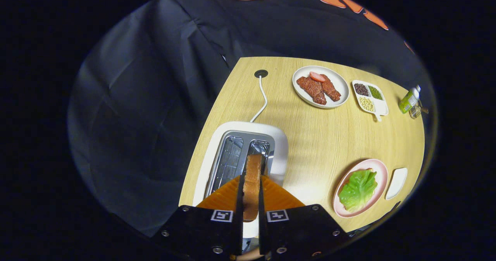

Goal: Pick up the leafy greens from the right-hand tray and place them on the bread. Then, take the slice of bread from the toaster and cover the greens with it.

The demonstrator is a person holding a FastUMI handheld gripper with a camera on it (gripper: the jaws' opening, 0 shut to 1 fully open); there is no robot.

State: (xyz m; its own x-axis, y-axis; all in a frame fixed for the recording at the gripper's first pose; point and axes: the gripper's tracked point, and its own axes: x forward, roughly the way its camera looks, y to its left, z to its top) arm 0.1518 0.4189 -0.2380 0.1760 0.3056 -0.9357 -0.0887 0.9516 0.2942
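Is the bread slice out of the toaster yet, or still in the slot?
Out. The gripper is shut on the bread slice, held on edge above the toaster; both slots show bare wire racks.

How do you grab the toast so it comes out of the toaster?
From above, by its two flat faces. The toast stands on edge over the toaster slot, thin side up, so a finger fits on each face. The gripper is shut on it just that way.
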